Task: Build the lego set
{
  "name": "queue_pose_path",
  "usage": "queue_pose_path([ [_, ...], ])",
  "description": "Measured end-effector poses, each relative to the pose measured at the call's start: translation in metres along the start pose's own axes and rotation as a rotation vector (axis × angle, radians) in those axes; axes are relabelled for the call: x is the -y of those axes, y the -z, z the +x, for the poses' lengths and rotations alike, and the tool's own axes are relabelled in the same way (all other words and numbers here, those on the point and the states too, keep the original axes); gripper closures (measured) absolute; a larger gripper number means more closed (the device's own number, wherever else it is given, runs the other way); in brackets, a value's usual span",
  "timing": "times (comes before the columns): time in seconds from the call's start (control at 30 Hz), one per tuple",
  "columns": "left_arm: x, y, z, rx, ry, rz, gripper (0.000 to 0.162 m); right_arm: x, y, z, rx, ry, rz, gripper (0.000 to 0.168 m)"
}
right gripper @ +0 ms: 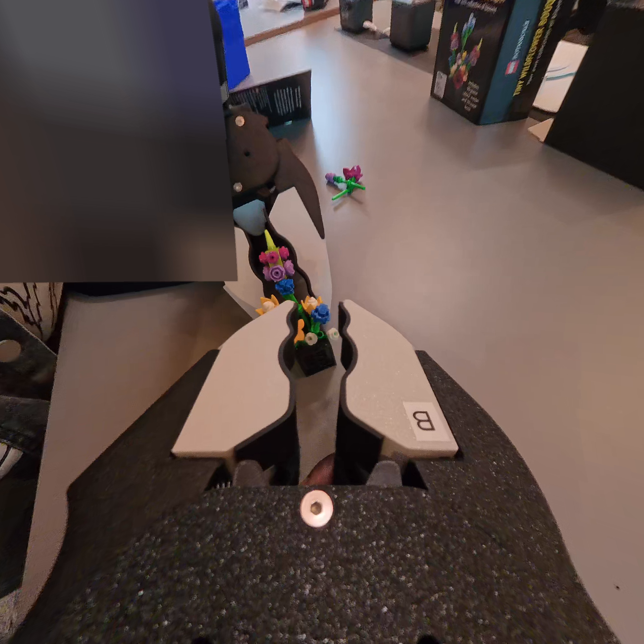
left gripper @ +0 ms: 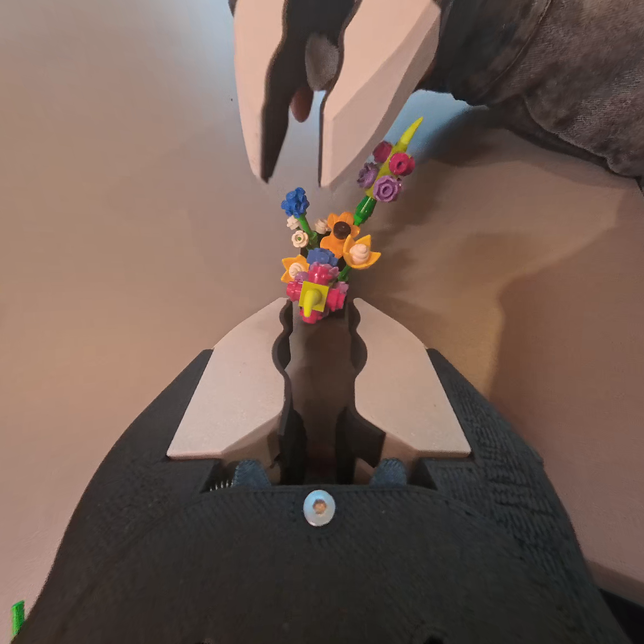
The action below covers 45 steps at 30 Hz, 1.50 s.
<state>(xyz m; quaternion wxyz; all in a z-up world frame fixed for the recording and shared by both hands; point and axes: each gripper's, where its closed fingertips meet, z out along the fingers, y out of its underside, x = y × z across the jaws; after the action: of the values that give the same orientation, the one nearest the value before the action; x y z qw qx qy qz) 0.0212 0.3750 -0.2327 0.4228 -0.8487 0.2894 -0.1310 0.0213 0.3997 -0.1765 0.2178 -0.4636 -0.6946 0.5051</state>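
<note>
The lego bouquet (right gripper: 306, 324) stands upright in its black base (right gripper: 315, 359) between the jaws of the right gripper (right gripper: 315, 308), which are part-open w/o clear contact. The left gripper (left gripper: 317, 303) faces it, jaws also apart, holding nothing. Only the right view shows a loose flower stem (right gripper: 346, 183) on the surface (right gripper: 488, 278), well apart.

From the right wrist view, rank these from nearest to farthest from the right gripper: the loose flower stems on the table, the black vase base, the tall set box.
1. Black vase base: between the right gripper fingers, near their tips.
2. Loose flower stems: lying on the table ahead, slightly right.
3. Tall set box: standing far back, upper right.
</note>
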Motion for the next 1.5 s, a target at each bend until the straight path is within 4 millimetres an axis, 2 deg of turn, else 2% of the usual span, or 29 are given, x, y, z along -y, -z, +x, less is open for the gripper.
queue_pose_path([
  [0.1,0.003,0.003,0.0,0.0,0.001,0.033,0.125,0.013,0.008,0.0,0.023,-0.041,0.096,0.139],
  [0.23,-0.001,0.018,0.004,-0.012,0.035,-0.011,0.101,0.026,0.024,0.006,0.011,-0.057,0.215,0.126],
  [0.3,-0.002,0.037,0.007,0.002,0.049,-0.025,0.094,0.03,0.033,0.009,0.002,-0.061,0.256,0.122],
  [0.43,-0.007,0.088,0.004,0.116,0.095,0.037,0.092,0.035,0.046,0.013,-0.04,-0.033,0.308,0.116],
  [0.57,-0.035,0.136,-0.013,0.296,0.197,0.071,0.09,0.031,0.057,0.034,-0.241,-0.01,0.271,0.115],
  [0.63,-0.052,0.156,-0.022,0.37,0.225,0.071,0.09,0.042,0.057,0.033,-0.39,-0.017,0.204,0.116],
  [0.7,-0.067,0.172,-0.029,0.43,0.24,0.059,0.09,0.062,0.042,0.013,-0.499,0.002,0.11,0.119],
  [0.73,-0.071,0.18,-0.032,0.451,0.248,0.072,0.09,0.074,0.027,-0.001,-0.528,0.015,0.068,0.122],
  [0.77,-0.073,0.186,-0.034,0.464,0.26,0.1,0.091,0.085,0.006,-0.017,-0.523,0.029,0.03,0.126],
  [0.83,-0.074,0.193,-0.038,0.474,0.292,0.158,0.093,0.102,-0.048,-0.051,-0.423,0.075,-0.053,0.131],
  [0.9,-0.075,0.196,-0.038,0.469,0.316,0.196,0.094,0.1,-0.104,-0.074,-0.307,0.181,-0.201,0.143],
  [0.93,-0.076,0.197,-0.038,0.464,0.33,0.211,0.095,0.092,-0.125,-0.075,-0.269,0.249,-0.315,0.144],
  [1.03,-0.066,0.199,-0.031,0.433,0.328,0.271,0.098,0.074,-0.166,-0.059,-0.163,0.392,-0.581,0.146],
  [1.1,-0.062,0.203,-0.03,0.446,0.328,0.322,0.1,0.073,-0.183,-0.043,-0.085,0.433,-0.691,0.148],
  [1.2,-0.065,0.221,-0.044,0.551,0.383,0.374,0.102,0.066,-0.202,-0.019,-0.008,0.506,-0.839,0.145],
  [1.37,-0.062,0.231,-0.046,0.546,0.413,0.428,0.102,0.041,-0.224,0.006,0.039,0.574,-1.011,0.139],
  [1.5,-0.06,0.228,-0.042,0.534,0.395,0.419,0.102,0.03,-0.229,0.015,0.054,0.568,-1.062,0.148],
])
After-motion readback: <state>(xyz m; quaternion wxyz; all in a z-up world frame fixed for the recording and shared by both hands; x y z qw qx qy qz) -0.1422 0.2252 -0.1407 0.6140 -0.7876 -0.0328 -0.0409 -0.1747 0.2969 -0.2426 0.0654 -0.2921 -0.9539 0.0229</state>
